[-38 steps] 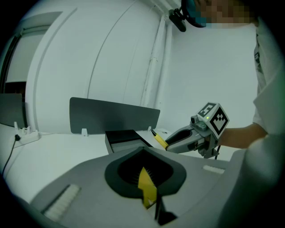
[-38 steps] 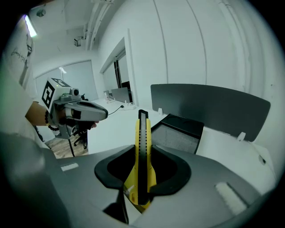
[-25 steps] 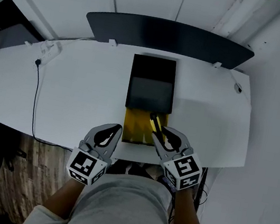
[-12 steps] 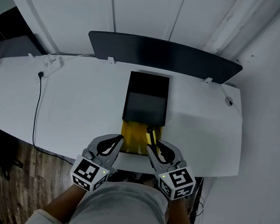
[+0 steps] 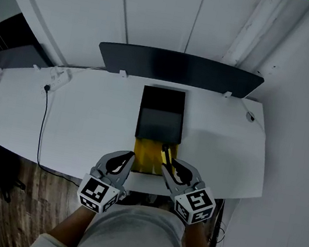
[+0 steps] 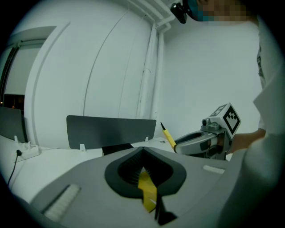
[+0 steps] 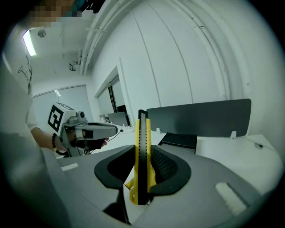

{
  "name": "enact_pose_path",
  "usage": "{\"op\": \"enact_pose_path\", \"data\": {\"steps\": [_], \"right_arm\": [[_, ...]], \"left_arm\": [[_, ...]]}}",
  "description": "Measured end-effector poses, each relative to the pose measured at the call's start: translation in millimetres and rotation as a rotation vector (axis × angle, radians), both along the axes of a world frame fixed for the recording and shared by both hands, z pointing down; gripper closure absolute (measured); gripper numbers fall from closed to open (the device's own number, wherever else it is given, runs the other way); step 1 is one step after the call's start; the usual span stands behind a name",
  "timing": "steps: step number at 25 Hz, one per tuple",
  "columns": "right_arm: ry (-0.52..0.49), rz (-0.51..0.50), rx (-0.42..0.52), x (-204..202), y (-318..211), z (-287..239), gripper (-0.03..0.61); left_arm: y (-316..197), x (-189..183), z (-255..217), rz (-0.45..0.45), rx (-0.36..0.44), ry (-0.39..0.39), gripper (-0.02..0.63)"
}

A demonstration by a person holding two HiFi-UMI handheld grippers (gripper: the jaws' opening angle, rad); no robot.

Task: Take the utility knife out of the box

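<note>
A black box (image 5: 161, 115) lies in the middle of the white table (image 5: 84, 119), and its yellow inner tray (image 5: 148, 153) is slid out toward me. My right gripper (image 5: 166, 163) is shut on a yellow and black utility knife (image 5: 167, 153), held just above the tray's right side. In the right gripper view the knife (image 7: 142, 156) stands upright between the jaws of that gripper (image 7: 142, 176). My left gripper (image 5: 129, 158) is at the tray's left edge. A yellow strip (image 6: 147, 189) is pinched in the left gripper (image 6: 144, 178).
A dark divider panel (image 5: 179, 68) stands along the table's back edge. A white power strip (image 5: 58, 76) lies at the back left, and its cable (image 5: 42, 124) runs to the near edge. A wall closes the right side. Wooden floor (image 5: 42, 189) shows below the table.
Both grippers have lifted a little and sit closer to the table's near edge. The knife stays in the right gripper and the yellow strip in the left.
</note>
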State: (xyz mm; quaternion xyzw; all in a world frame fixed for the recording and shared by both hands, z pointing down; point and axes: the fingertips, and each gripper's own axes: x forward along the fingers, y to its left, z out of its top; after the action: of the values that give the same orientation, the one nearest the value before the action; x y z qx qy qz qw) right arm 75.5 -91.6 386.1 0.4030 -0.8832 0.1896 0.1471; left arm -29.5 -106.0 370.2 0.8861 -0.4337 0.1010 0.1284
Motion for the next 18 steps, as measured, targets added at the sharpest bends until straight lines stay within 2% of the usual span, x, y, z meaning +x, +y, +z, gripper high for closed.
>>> {"op": "enact_pose_path", "data": {"steps": [18], "right_arm": [[0.033,-0.010,0.003,0.1,1.3,2.5,0.446]], "left_arm": [[6.9,0.8,0.5,0.013,-0.002,-0.010,0.614]]}}
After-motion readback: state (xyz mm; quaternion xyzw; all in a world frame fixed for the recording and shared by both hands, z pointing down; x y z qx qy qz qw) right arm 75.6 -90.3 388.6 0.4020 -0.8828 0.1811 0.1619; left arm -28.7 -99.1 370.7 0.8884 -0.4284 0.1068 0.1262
